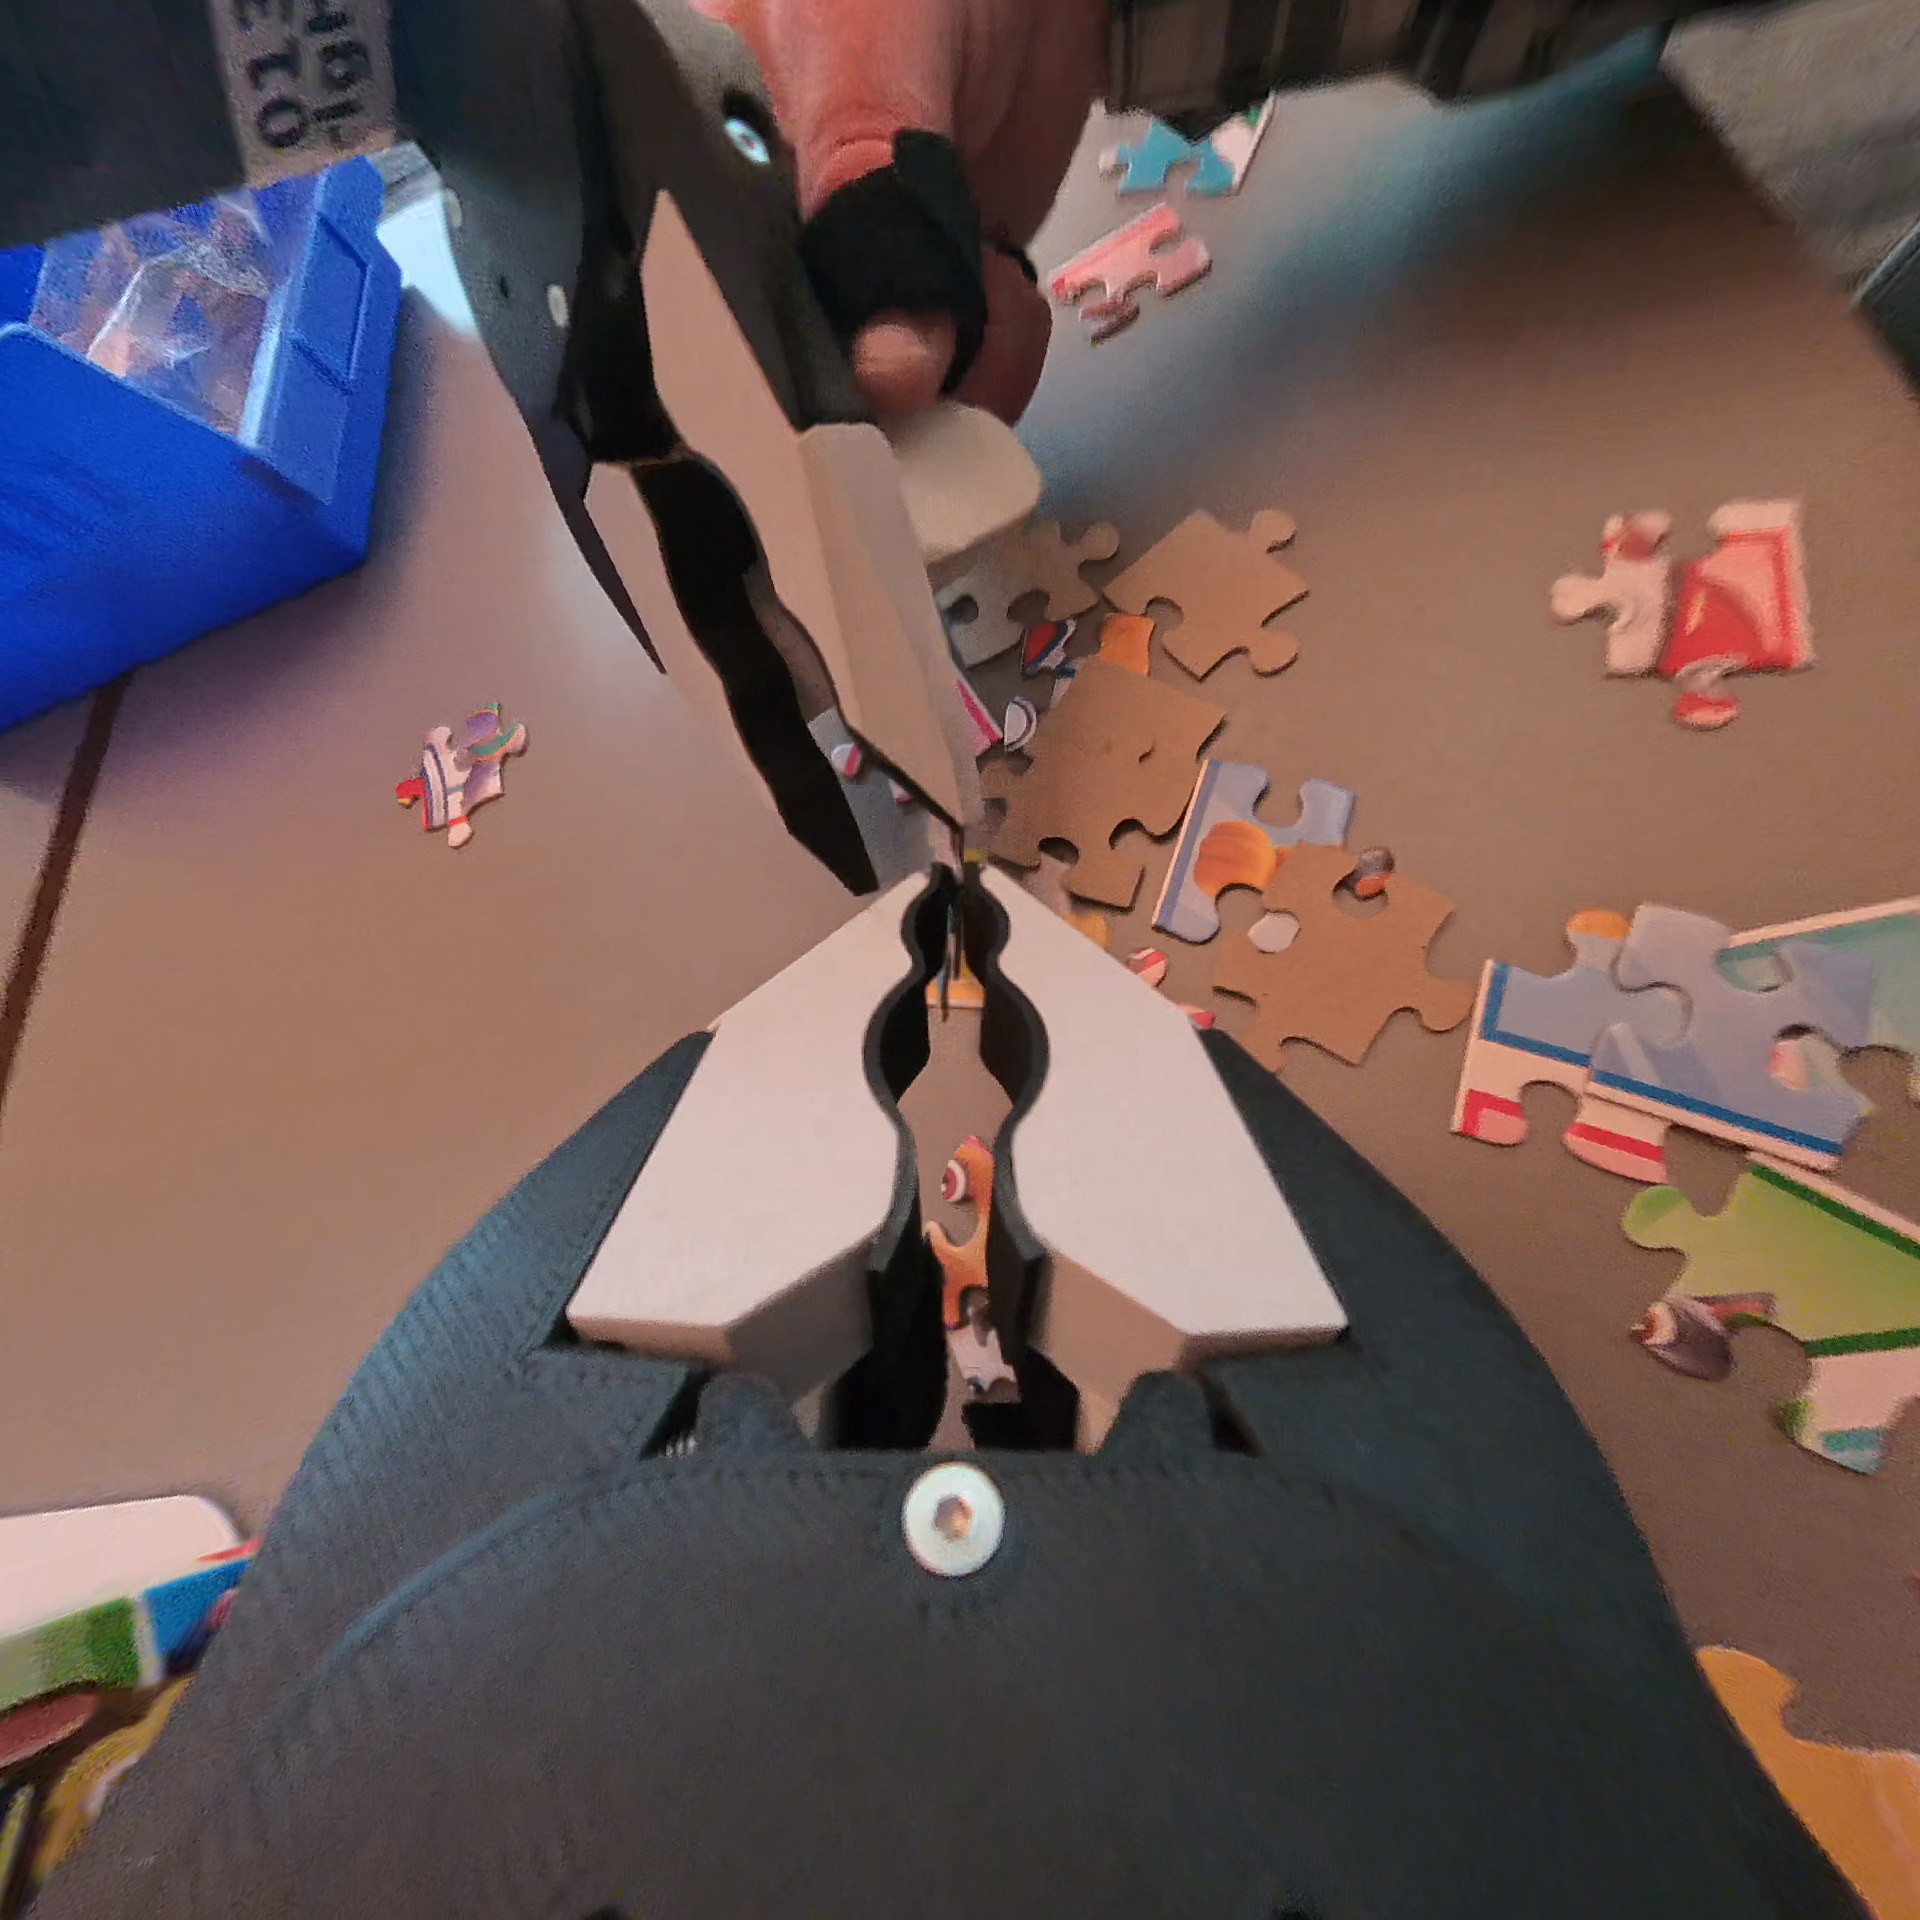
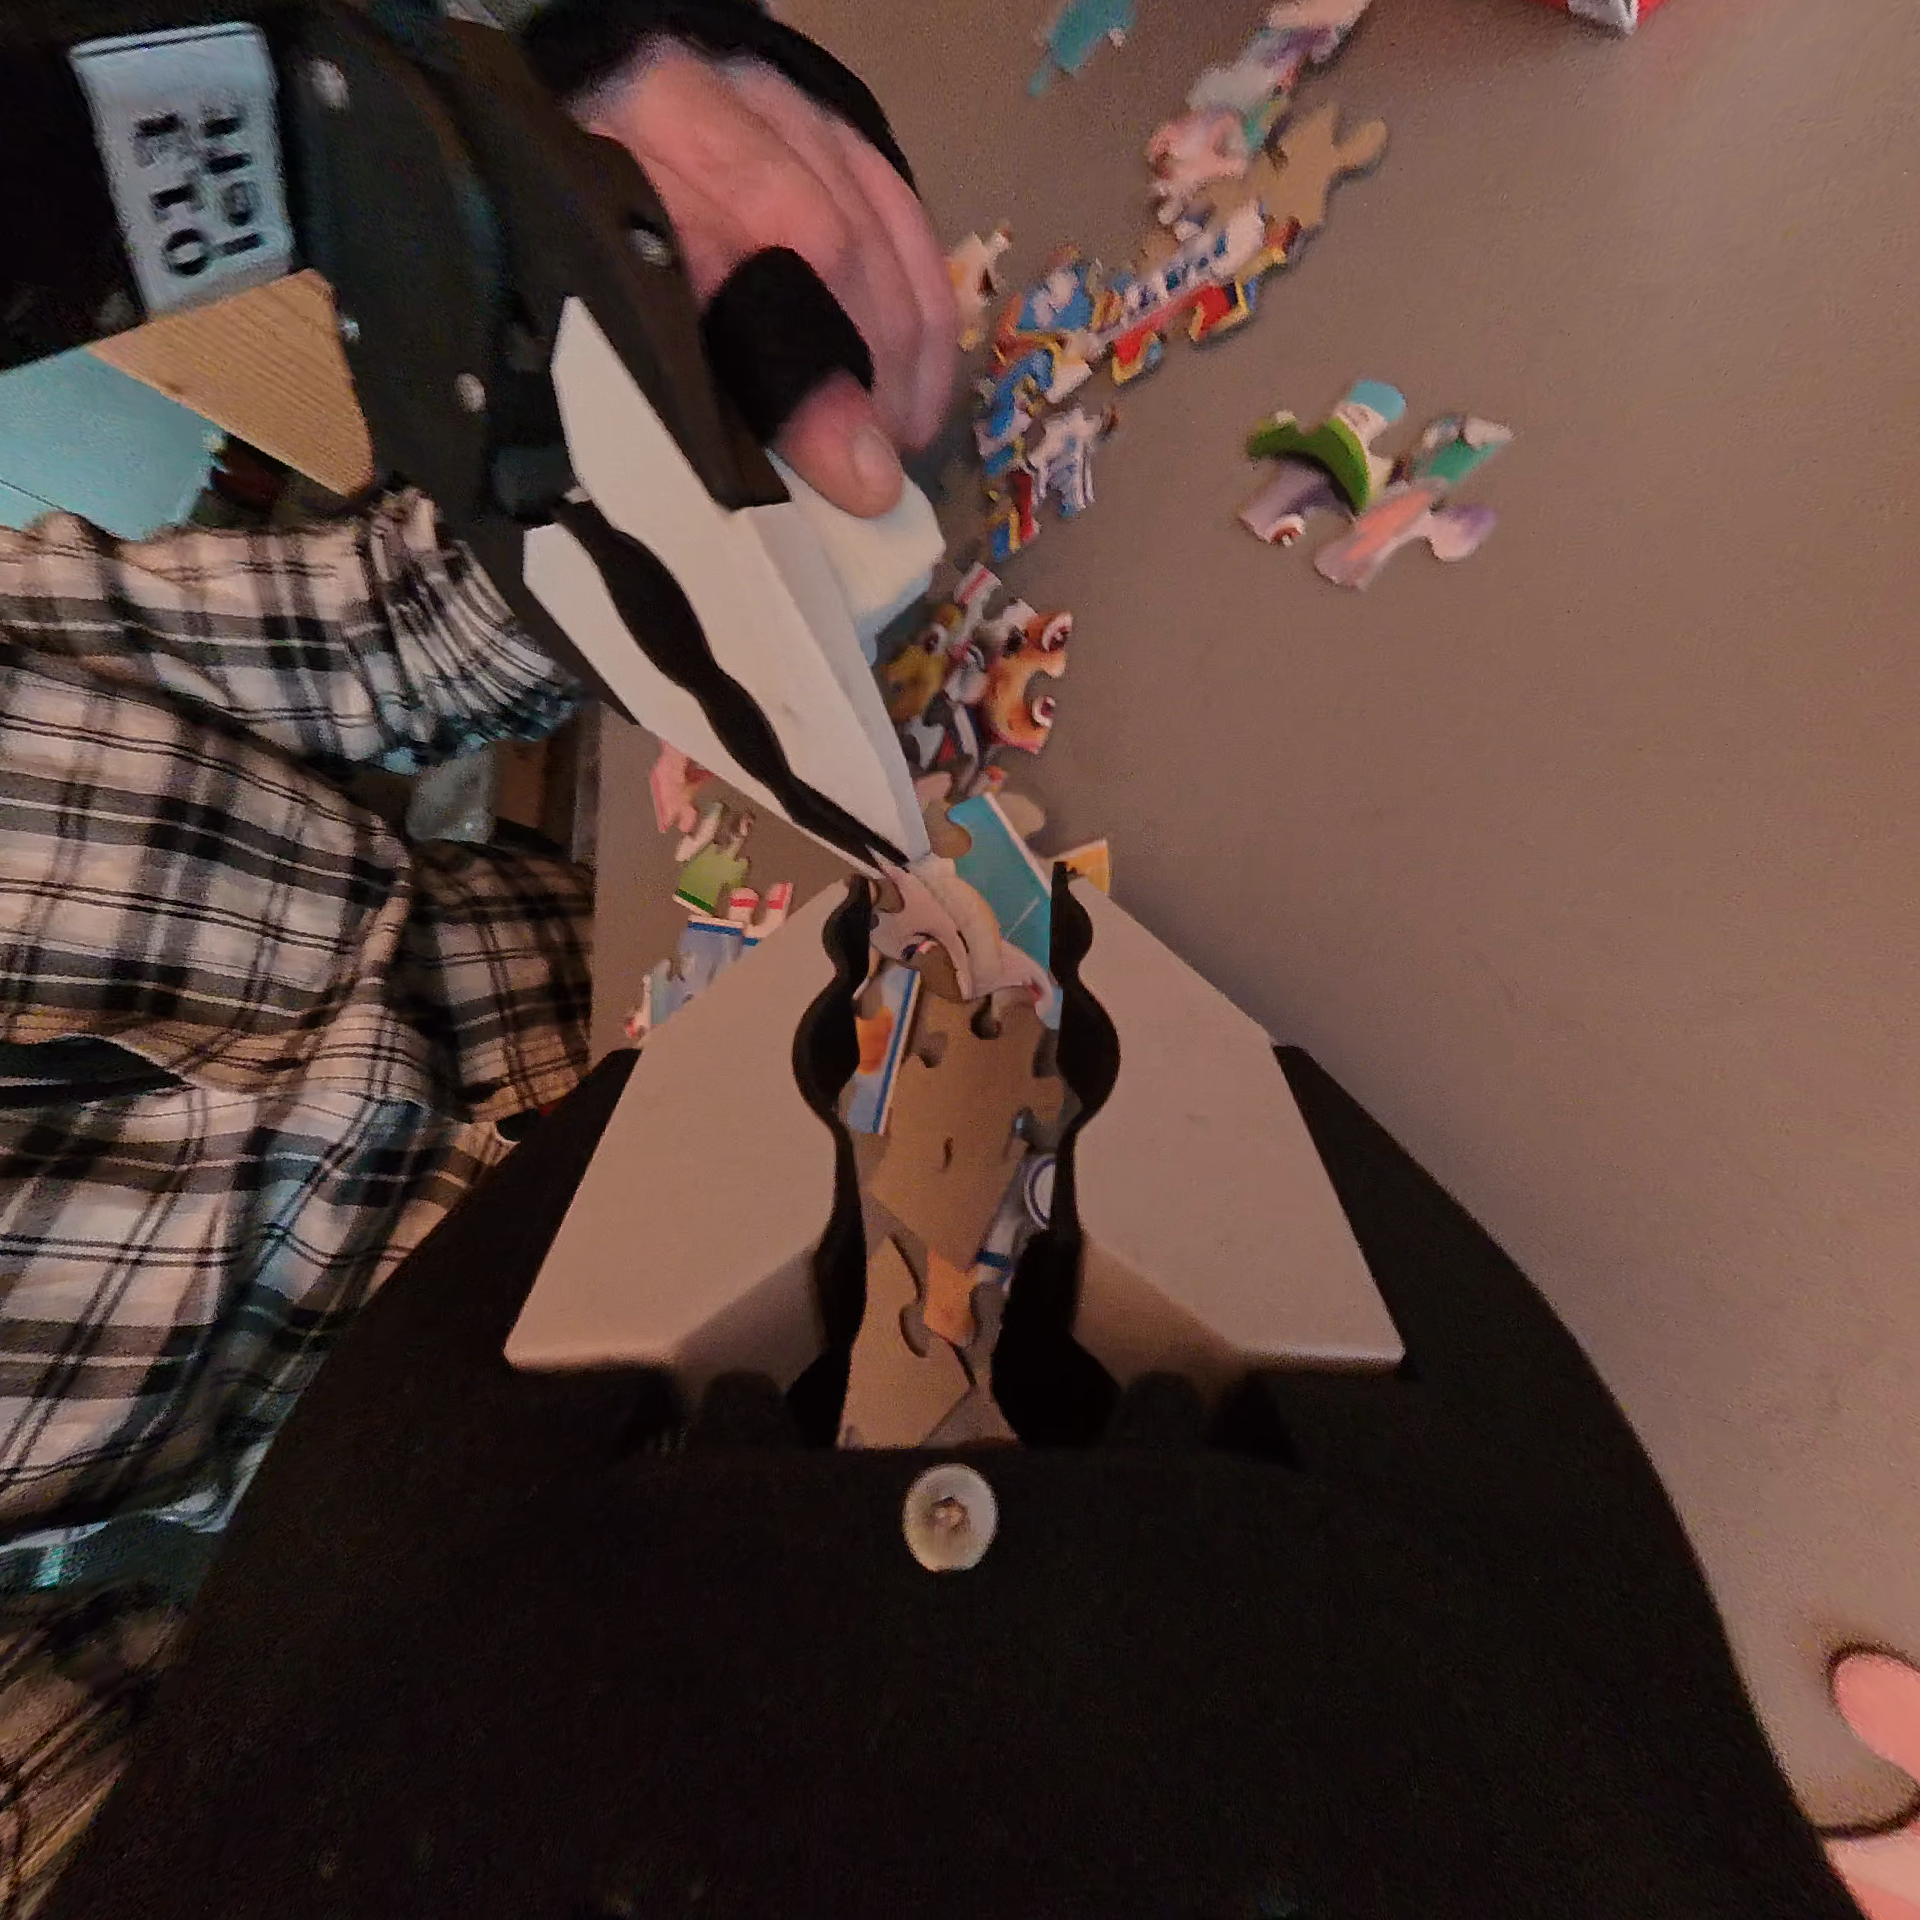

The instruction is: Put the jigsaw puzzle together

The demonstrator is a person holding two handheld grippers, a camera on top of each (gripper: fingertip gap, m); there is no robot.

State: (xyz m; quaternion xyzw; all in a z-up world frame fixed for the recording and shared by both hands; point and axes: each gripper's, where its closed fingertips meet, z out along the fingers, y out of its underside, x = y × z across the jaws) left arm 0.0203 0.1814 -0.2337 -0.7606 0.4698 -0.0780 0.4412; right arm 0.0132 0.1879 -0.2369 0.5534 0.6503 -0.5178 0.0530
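My left gripper (image 1: 954, 883) has its fingers nearly together, pinching the thin edge of a puzzle piece (image 2: 951, 935) at the tips. My right gripper (image 2: 956, 883) meets it tip to tip, jaws parted a little around that same pale piece; I cannot tell whether it grips. Below, loose puzzle pieces (image 1: 1226, 831), several brown side up, lie heaped on the grey table (image 1: 520, 1039). A blue bin (image 1: 177, 436) stands far left.

Dark printed characters on a white label (image 2: 182, 156) fixed to the black claw body.
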